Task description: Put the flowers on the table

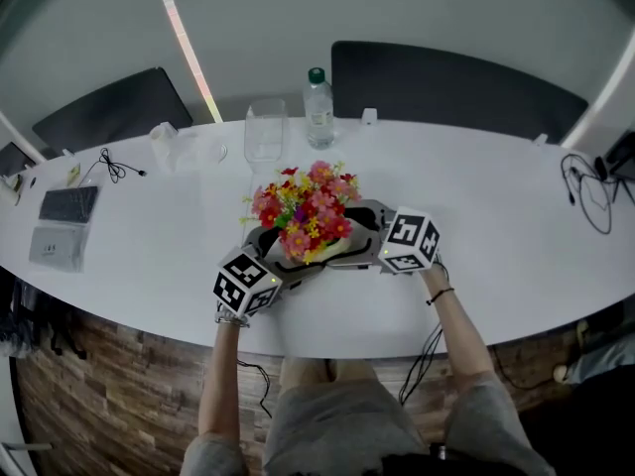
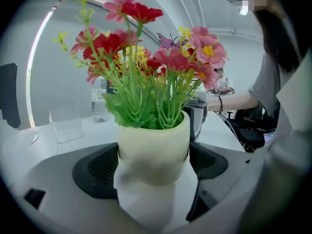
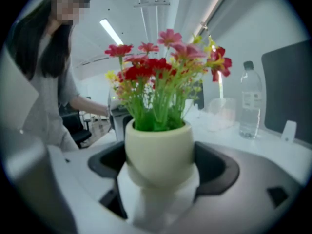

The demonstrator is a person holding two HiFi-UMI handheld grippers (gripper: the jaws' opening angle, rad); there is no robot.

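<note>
Flowers [image 1: 306, 209], a bunch of red, pink and yellow blooms on green stems, stand upright in a cream pot [image 2: 153, 147] over the near middle of the white counter [image 1: 476, 196]. Whether the pot's base rests on the surface or hangs just above it cannot be told.

The left hand-held gripper [image 1: 281, 258] comes in from the near left. In the left gripper view its two dark jaws press against opposite sides of the pot, so it holds the pot. The right hand-held gripper [image 1: 359, 234] comes in from the right. In the right gripper view its jaws likewise sit tight against both sides of the pot, and it holds the pot too. The two meet around the pot, each with its marker cube toward the person, whose forearms reach forward from the counter's near edge.

Behind the flowers, toward the far edge, stand a clear container [image 1: 265, 130] and just to its right a water bottle [image 1: 318, 108] with a green cap. Well to the left lies a keyboard [image 1: 67, 203], with a black cable [image 1: 117, 167] near it. More black cables [image 1: 585, 191] lie at the far right. Two dark chairs [image 1: 446, 87] stand beyond the counter.
</note>
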